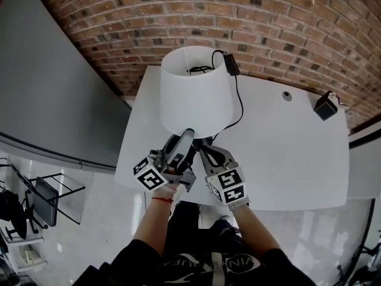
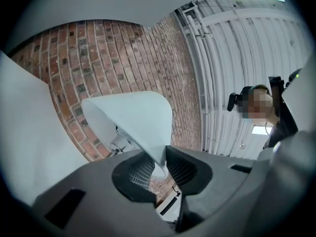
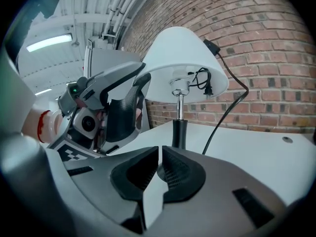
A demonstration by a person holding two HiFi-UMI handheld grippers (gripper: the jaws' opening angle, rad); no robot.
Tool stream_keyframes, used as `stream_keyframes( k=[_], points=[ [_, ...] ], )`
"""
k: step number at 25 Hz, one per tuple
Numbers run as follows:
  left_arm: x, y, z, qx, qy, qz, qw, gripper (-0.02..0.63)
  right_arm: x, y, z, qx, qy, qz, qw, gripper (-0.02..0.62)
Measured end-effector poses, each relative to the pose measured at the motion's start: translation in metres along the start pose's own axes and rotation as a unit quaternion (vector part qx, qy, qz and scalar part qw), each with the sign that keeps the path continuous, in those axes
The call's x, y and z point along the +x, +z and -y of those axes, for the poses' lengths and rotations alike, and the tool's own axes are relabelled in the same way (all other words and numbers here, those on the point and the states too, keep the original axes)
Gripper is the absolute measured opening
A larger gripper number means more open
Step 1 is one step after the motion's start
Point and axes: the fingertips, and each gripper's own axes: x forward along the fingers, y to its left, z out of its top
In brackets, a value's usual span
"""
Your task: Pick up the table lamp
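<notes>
Currently the table lamp (image 1: pixel 196 94) stands upright at the near edge of the white table (image 1: pixel 292 159). Left gripper (image 2: pixel 159 168) pinches the lampshade (image 2: pixel 133 117) rim. Right gripper (image 3: pixel 159 171), jaws together and empty, faces the vertical stem (image 3: pixel 179 106) just ahead.

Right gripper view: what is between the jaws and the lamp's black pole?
Just bare white table, as the right gripper view shows. The right gripper, jaws shut and empty, sits short of the pole.
</notes>
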Motion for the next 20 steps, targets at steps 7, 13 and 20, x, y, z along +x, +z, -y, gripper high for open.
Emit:
stream_keyframes(
  k=[7, 13, 20],
  points=[
    [0.008, 0.009, -0.008, 0.003, 0.002, 0.0, 1.0, 0.077, 0.025, 0.005, 0.018, 0.007, -0.039, -0.016, 0.999, 0.046],
    [0.01, 0.014, -0.013, -0.002, -0.005, -0.005, 1.0, 0.074, 0.044, 0.007, 0.029, 0.026, -0.069, -0.024, 0.997, 0.095],
    [0.013, 0.018, -0.016, -0.002, -0.01, -0.013, 0.9999, 0.072, 0.064, 0.011, 0.039, 0.041, -0.098, -0.038, 0.994, 0.146]
  ],
)
